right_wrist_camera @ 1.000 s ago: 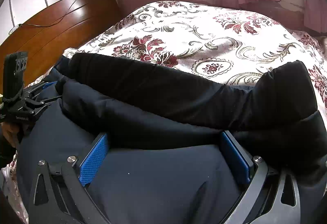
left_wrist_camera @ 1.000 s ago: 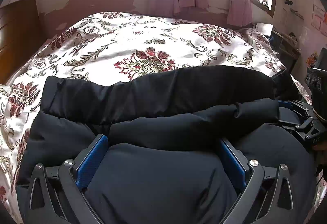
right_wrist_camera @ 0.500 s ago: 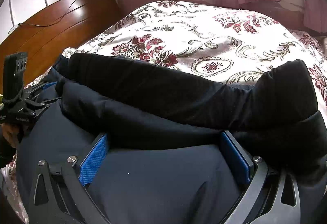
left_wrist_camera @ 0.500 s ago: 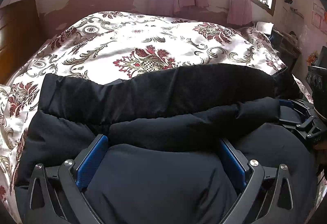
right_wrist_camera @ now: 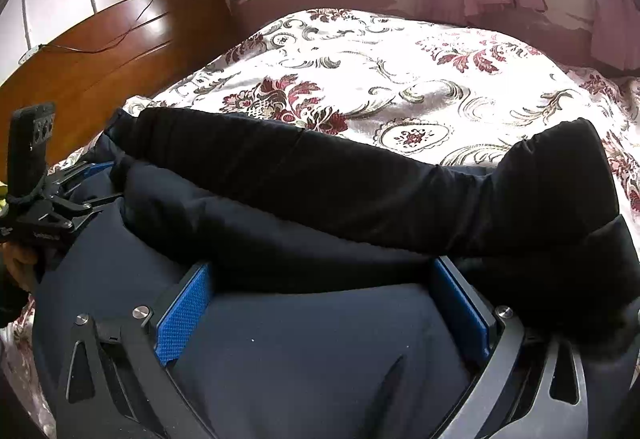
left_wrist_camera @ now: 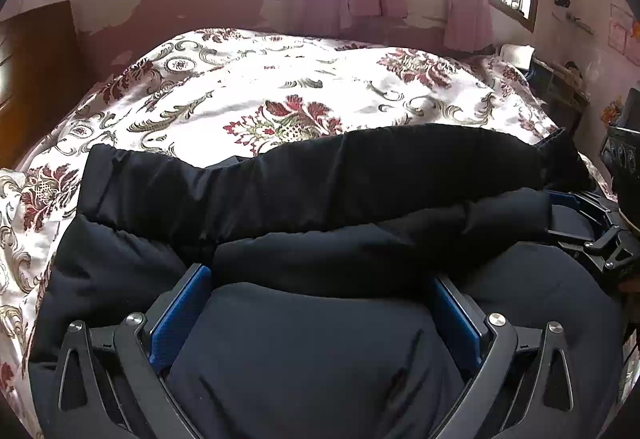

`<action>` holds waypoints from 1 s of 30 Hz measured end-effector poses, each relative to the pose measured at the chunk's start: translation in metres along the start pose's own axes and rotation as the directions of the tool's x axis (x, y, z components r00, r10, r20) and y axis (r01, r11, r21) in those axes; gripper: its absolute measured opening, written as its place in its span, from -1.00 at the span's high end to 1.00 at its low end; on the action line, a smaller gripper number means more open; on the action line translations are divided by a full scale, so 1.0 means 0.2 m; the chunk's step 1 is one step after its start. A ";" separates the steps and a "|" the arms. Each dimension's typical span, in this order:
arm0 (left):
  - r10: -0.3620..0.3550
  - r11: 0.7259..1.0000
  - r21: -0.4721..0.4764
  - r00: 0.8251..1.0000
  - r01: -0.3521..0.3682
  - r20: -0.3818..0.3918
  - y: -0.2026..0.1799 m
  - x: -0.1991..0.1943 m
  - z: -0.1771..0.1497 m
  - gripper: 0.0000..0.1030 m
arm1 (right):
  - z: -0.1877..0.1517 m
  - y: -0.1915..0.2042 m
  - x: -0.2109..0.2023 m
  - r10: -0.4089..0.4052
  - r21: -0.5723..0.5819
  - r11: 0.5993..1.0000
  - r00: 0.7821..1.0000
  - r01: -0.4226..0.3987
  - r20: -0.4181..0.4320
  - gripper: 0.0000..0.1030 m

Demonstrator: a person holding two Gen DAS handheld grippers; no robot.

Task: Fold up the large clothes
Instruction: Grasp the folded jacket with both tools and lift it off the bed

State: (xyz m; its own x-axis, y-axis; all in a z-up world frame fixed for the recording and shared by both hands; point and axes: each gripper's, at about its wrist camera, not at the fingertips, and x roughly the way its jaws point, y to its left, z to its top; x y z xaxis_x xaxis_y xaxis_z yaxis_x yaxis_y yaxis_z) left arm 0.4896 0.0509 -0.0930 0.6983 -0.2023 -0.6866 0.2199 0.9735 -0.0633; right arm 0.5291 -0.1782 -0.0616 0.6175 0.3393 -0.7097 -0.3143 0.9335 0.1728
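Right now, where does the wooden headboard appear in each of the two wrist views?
Left wrist view: the wooden headboard is a dark strip at the far left edge, mostly cut off.
Right wrist view: the headboard fills the upper left, with a thin cable running across it.
Shared landmark: the floral bedspread, lying beyond the dark jacket in both.
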 end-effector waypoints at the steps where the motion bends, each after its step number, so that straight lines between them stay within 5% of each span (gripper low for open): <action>1: 0.004 1.000 0.001 1.000 -0.005 0.012 0.00 -0.02 0.00 -1.00 | 0.00 0.01 -0.02 -0.003 -0.003 1.000 1.000 0.003 0.009 -0.99; 8: 0.047 0.999 -0.027 0.996 -0.045 0.079 0.02 -0.20 0.00 -1.00 | -0.03 0.00 -0.22 -0.043 -0.003 0.999 0.995 0.044 0.094 -0.98; 17: 0.148 0.975 -0.190 0.973 -0.113 0.178 0.29 -0.49 -0.07 -1.00 | -0.07 -0.06 -0.51 -0.155 -0.062 0.984 0.973 0.167 0.170 -0.98; 22: 0.136 0.964 -0.243 0.985 -0.106 0.109 0.48 -0.52 -0.13 -1.00 | -0.11 -0.18 -0.63 -0.186 -0.027 0.981 0.970 0.193 0.156 -0.98; 30: 0.036 0.929 -0.370 0.999 -0.026 0.021 0.66 -0.42 -0.25 -1.00 | -0.23 -0.47 -0.61 -0.180 0.191 0.968 0.980 0.161 0.088 -0.98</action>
State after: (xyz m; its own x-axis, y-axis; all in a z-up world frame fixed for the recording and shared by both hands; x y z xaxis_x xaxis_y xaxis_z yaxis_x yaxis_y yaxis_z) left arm 0.4271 0.2007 -0.0798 0.7202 -0.1690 -0.6728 -0.0661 0.9488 -0.3090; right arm 0.4496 -0.3131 -0.0232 0.7251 0.1748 -0.6661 -0.0676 0.9806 0.1838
